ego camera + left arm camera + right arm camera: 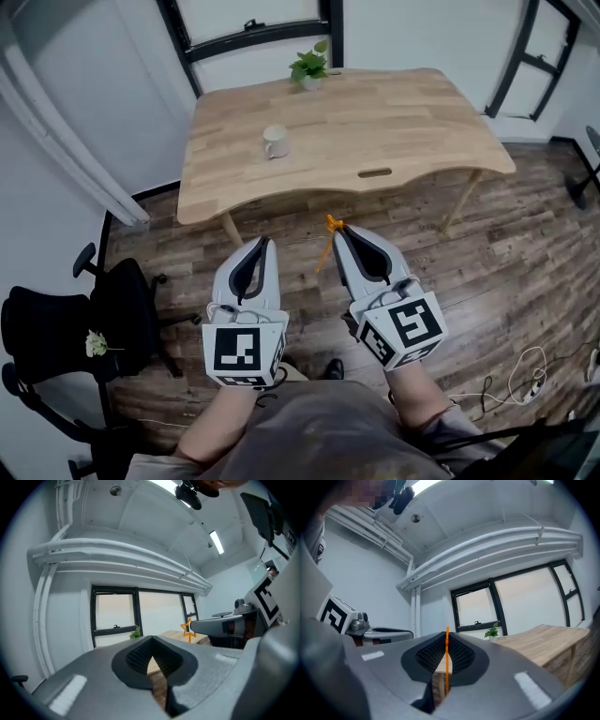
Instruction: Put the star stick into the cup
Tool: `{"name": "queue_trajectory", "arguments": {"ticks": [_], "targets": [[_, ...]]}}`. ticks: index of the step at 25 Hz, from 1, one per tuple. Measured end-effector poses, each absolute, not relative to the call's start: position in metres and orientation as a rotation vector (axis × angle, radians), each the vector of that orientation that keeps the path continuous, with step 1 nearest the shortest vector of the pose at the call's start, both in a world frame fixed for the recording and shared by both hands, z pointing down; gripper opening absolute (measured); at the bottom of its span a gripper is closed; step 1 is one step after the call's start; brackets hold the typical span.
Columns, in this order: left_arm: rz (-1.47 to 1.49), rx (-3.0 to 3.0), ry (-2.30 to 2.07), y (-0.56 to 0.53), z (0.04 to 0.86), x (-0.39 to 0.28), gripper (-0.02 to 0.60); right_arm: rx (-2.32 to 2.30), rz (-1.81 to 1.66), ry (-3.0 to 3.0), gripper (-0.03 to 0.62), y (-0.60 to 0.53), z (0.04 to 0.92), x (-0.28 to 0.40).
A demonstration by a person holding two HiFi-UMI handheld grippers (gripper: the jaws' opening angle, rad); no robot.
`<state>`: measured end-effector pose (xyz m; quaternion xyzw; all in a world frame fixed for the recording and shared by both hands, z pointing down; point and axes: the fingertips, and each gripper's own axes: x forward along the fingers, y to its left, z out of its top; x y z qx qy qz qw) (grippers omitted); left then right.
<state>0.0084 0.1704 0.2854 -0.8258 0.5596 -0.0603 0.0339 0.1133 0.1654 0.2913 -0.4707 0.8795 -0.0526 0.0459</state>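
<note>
An orange star stick (pixel 328 240) is pinched at the tip of my right gripper (pixel 339 229), star end up, held over the floor in front of the table. In the right gripper view the stick (pixel 446 660) runs as a thin vertical line between the closed jaws. From the left gripper view its star (pixel 188 628) shows at the right gripper's tip. A white cup (pixel 275 142) stands on the wooden table (pixel 394 122), left of centre, far from both grippers. My left gripper (pixel 263 244) is shut and holds nothing, level with the right one.
A small potted plant (pixel 309 68) sits at the table's far edge. A black office chair (pixel 66 328) stands at the left on the wood floor. Cables (pixel 525 375) lie on the floor at the right. Windows (pixel 520 602) line the far wall.
</note>
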Motion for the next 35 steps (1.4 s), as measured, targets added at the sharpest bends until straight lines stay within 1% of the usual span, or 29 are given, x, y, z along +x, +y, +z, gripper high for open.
{"name": "queue_trajectory", "arguments": {"ticks": [6,11,20,25,35], "targets": [[-0.204,-2.544,1.750,0.143,0.296,0.005,0.000,-1.435,-0.213,2.694,0.044,0.140,0.303,0.115],[-0.202,-2.532,1.782,0.093,0.306,-0.016,0.000,-1.468,-0.233,2.702,0.044,0.103,0.316,0.109],[-0.209,-2.593,1.762,-0.002,0.320,-0.050,0.000,-1.501,-0.223,2.705,0.044,0.001,0.315,0.072],[-0.170,-2.601,1.724,-0.048,0.314,-0.070,0.000,-1.510,-0.169,2.710,0.044,-0.047,0.305,0.045],[-0.125,-2.652,1.640,-0.110,0.312,-0.083,0.000,-1.572,-0.098,2.679,0.044,-0.103,0.292,0.026]]}}
